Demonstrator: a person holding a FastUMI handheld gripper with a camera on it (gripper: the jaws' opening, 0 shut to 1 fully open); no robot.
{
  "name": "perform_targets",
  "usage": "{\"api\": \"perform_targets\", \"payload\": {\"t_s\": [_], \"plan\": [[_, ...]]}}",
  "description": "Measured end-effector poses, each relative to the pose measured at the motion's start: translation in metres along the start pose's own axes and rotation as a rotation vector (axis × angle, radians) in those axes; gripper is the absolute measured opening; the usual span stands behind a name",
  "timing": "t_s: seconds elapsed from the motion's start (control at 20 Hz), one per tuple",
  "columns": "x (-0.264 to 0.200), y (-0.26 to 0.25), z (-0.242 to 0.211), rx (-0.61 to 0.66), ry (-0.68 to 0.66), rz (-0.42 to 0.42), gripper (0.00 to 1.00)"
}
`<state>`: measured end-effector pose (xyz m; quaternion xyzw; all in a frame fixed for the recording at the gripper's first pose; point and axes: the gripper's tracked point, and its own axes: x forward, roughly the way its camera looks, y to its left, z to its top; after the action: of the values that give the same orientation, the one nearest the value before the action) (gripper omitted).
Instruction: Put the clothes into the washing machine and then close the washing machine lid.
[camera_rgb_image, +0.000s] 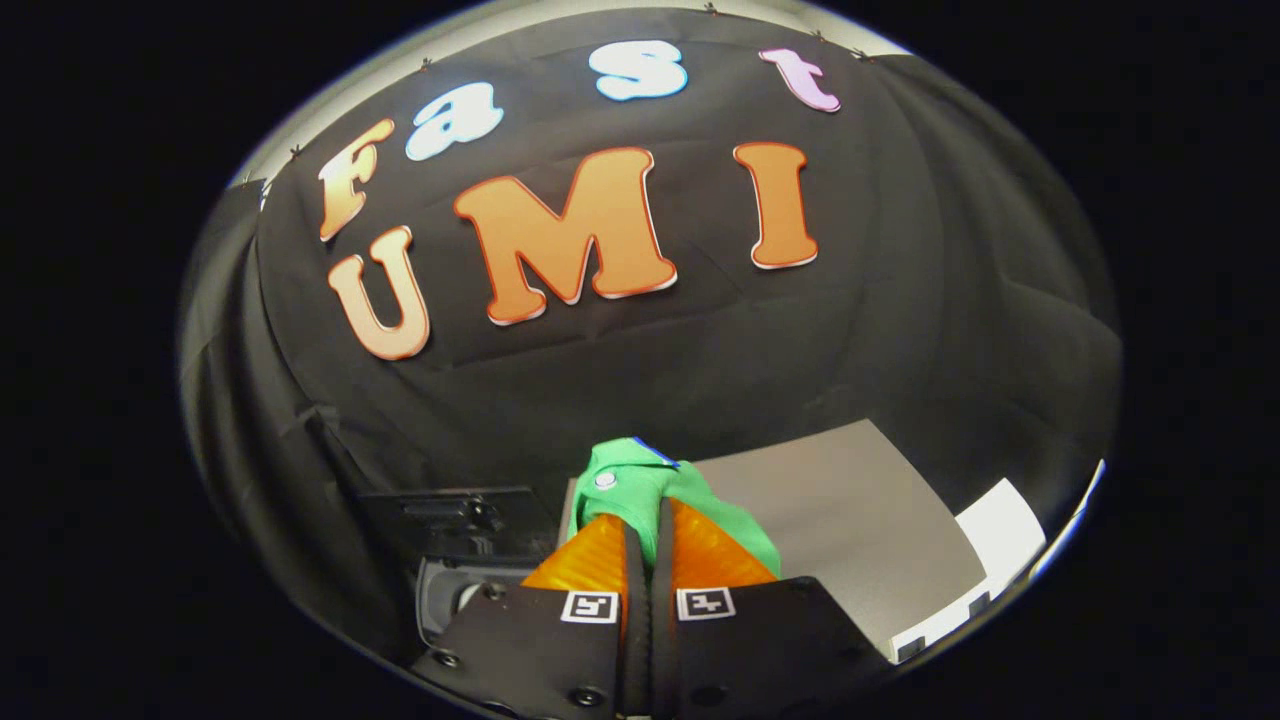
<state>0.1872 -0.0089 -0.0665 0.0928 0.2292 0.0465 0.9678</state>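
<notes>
Green garment (640, 485) pinched between the fingers: soft matt cloth. Grey lid (850, 520) beyond: smooth, matt. Wall (900, 300): matt cloth.

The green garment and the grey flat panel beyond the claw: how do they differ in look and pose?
The green garment is soft, bunched and crumpled; the grey panel is rigid, flat and smooth. The garment is pinched between the fingers of the claw; the panel lies free beyond them, to the right. The garment carries a small pale button; the panel is plain.

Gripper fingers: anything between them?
Yes. In the gripper view, the gripper is shut on the green garment, which bunches between and just ahead of the fingers.
</notes>
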Motion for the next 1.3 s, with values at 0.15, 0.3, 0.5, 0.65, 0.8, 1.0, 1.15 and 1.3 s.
{"api": "perform_targets", "payload": {"t_s": [0.15,0.3,0.5,0.65,0.8,1.0,1.15,1.3], "plan": [[-0.016,0.027,0.012,0.004,-0.042,0.042,0.08],[-0.032,0.057,0.023,0.012,-0.085,0.089,0.08],[-0.05,0.107,0.028,0.01,-0.111,0.164,0.08],[-0.056,0.142,0.023,-0.011,-0.117,0.211,0.08],[-0.054,0.179,0.009,-0.013,-0.107,0.264,0.08],[-0.033,0.222,-0.027,-0.002,-0.051,0.33,0.08],[-0.009,0.249,-0.061,0.005,-0.005,0.354,0.08],[0.025,0.269,-0.104,0.016,0.048,0.358,0.08]]}}
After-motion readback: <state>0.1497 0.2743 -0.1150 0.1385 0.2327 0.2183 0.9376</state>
